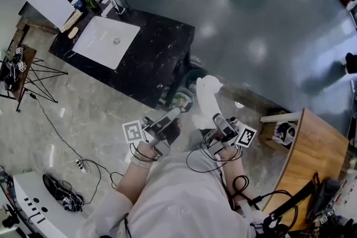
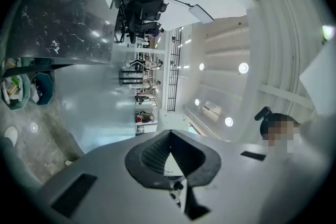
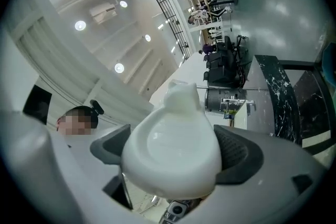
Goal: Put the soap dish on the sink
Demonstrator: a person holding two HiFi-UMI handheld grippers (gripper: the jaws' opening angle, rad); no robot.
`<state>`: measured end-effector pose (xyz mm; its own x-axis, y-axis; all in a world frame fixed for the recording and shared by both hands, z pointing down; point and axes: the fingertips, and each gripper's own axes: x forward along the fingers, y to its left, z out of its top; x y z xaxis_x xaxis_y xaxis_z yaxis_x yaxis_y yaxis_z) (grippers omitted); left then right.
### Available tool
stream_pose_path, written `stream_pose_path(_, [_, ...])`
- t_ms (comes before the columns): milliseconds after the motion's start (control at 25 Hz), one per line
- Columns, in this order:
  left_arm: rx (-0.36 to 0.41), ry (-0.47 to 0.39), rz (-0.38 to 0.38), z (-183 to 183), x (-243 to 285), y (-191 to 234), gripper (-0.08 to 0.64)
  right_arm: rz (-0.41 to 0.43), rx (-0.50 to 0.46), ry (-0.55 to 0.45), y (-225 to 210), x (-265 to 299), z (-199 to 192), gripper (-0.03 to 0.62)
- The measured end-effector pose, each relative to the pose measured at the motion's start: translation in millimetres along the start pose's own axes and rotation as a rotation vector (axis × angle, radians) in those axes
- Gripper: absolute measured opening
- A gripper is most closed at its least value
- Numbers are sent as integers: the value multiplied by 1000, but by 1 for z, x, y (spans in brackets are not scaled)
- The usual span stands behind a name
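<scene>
The right gripper [image 3: 175, 153] is clamping the glossy white ceramic soap dish [image 3: 176, 131]; the left gripper [image 2: 170, 157] is hanging closed, empty. Seemingly the carry is underway; the white rectangular sink [image 1: 106, 42] in the black marble counter [image 1: 159, 61] is lying well apart, calling for a steady approach.

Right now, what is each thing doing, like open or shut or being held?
right gripper: shut on the soap dish.
soap dish: held up off the floor, squeezed between the fingers.
left gripper: shut, nothing in it.
sink: no soap dish on it yet.
</scene>
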<state>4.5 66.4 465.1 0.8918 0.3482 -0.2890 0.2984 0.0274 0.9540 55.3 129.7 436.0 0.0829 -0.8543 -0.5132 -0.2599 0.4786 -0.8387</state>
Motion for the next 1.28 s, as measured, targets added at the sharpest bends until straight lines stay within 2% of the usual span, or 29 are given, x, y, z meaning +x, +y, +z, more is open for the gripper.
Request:
stream_pose_path(320, [44, -121, 39, 45, 72, 16, 7, 42, 60, 121, -16, 31, 86, 468])
stream_pose_path(480, [82, -176, 77, 60, 91, 18, 6, 51, 93, 176, -26, 44, 111, 468])
stream_pose_path(840, [91, -284, 116, 94, 89, 23, 8, 33, 164, 223, -71, 73, 129, 468])
stream_pose_path(1080, [56, -337, 105, 118, 74, 22, 6, 22, 140, 258, -91, 95, 128, 468])
stream_pose_path(1280, [56, -378, 117, 138, 59, 18, 6, 7, 143, 276, -109, 118, 129, 468])
